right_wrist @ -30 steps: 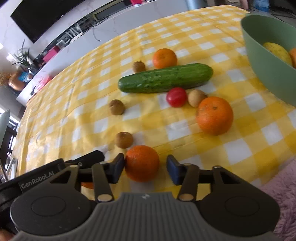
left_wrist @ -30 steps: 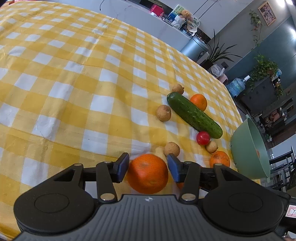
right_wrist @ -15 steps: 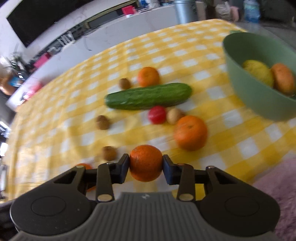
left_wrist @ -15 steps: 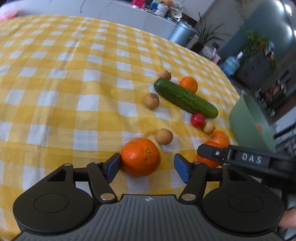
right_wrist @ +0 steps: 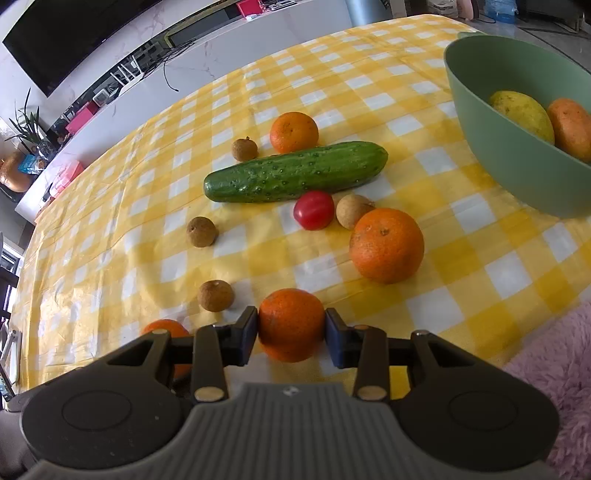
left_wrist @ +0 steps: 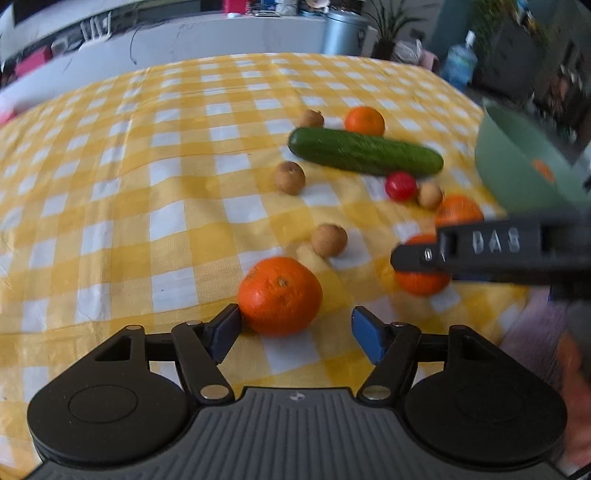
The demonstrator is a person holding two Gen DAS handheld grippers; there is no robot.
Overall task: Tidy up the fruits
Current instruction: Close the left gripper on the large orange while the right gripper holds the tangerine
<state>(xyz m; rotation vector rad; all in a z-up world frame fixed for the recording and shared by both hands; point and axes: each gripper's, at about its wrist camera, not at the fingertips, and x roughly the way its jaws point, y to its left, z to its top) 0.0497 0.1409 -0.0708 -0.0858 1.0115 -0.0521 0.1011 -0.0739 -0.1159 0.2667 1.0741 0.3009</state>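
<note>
Covering the surface is a yellow-and-white checked cloth (right_wrist: 436,192); the right hand-held gripper (right_wrist: 291,330) pinches a round orange (right_wrist: 291,323), the left hand-held gripper (left_wrist: 295,328) is opening, a white counter (right_wrist: 229,51) behind.

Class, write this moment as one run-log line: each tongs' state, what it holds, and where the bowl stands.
right tongs: shut on orange | left tongs: opening, orange between pads, ungripped | green bowl: right side, holds fruit

Checked yellow cloth (right_wrist: 461,236) covers my surface; dark screen (right_wrist: 74,33) on wall; potted plant (left_wrist: 388,22) behind; pink fluffy fabric (right_wrist: 554,362) at near edge.
</note>
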